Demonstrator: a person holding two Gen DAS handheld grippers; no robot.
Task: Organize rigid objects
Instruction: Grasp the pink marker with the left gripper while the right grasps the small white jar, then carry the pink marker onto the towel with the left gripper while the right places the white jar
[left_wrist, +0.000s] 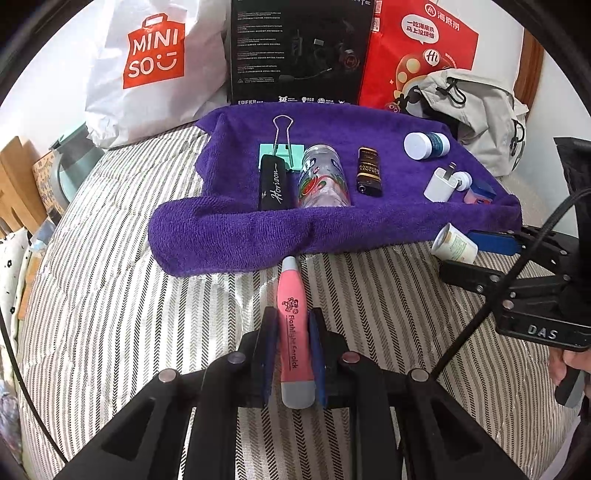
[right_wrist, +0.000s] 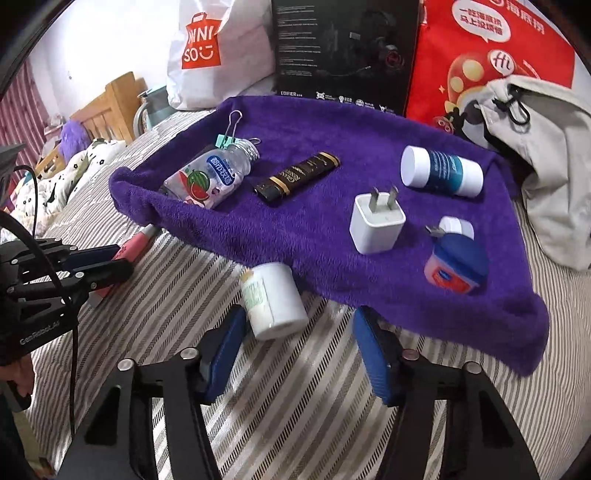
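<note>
Between left jaws (clamped): pink flashlight; right view shows its jaws apart.

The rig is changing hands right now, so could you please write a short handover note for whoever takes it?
Left gripper: jaws shut on the pink flashlight earpick, over the striped bedding, just short of the purple towel.
Right gripper: jaws open around the white bottle, which lies on the bedding at the towel's edge, not yet gripped.
Done: clear bottle, black lighter, white charger and others already lie on the towel.
Left: probably place the earpick and the white bottle on the towel.
</note>
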